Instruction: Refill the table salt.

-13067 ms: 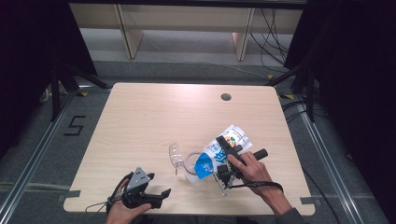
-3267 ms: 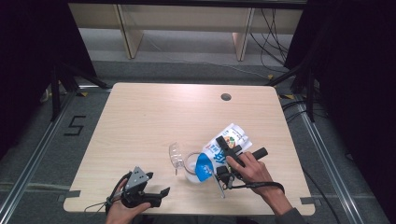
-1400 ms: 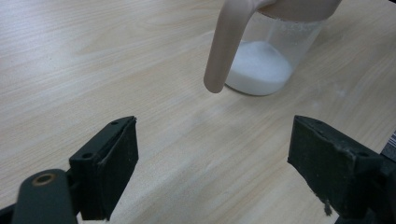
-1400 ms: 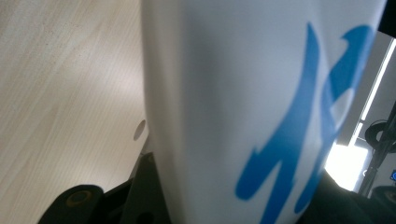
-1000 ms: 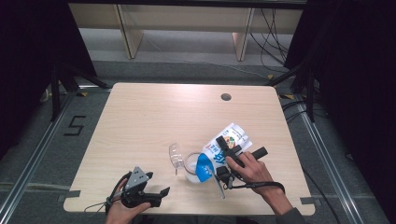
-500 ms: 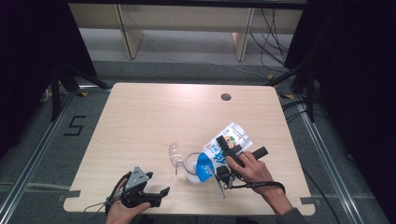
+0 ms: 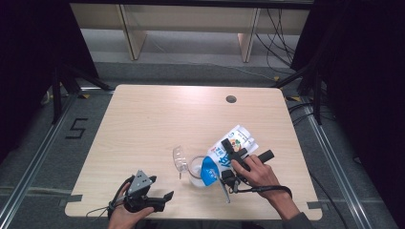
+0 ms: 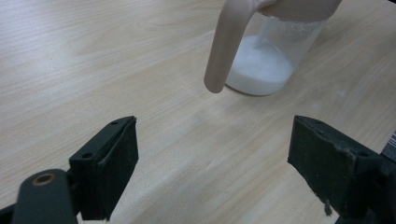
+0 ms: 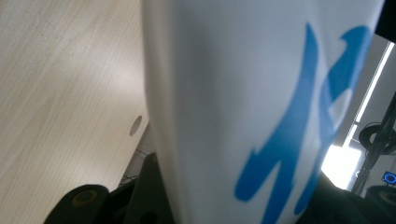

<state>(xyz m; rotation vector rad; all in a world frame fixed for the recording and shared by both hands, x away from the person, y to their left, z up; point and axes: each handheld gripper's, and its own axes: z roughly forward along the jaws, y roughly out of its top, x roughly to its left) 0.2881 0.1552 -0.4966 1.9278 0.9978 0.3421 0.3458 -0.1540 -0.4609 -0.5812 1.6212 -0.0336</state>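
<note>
A white and blue printed plastic pouch (image 7: 228,151) is clenched in the right gripper (image 7: 228,160) and tilted with its blue end over a clear glass jar (image 7: 196,170) holding white powder, seen near the counter's (image 7: 157,119) five o'clock edge. A clear plastic scoop (image 7: 179,158) lies just beside the jar at nine o'clock. The left gripper (image 8: 212,163) is held released, its jaws wide apart over bare wood.

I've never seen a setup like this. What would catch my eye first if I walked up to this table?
Most likely the white and blue bag near the table's front right, clamped in the right hand-held gripper and tipped over a clear measuring cup with white powder at its bottom. The cup's pale handle faces the left hand-held gripper, which rests at the front edge with its jaws wide open on nothing.
</note>
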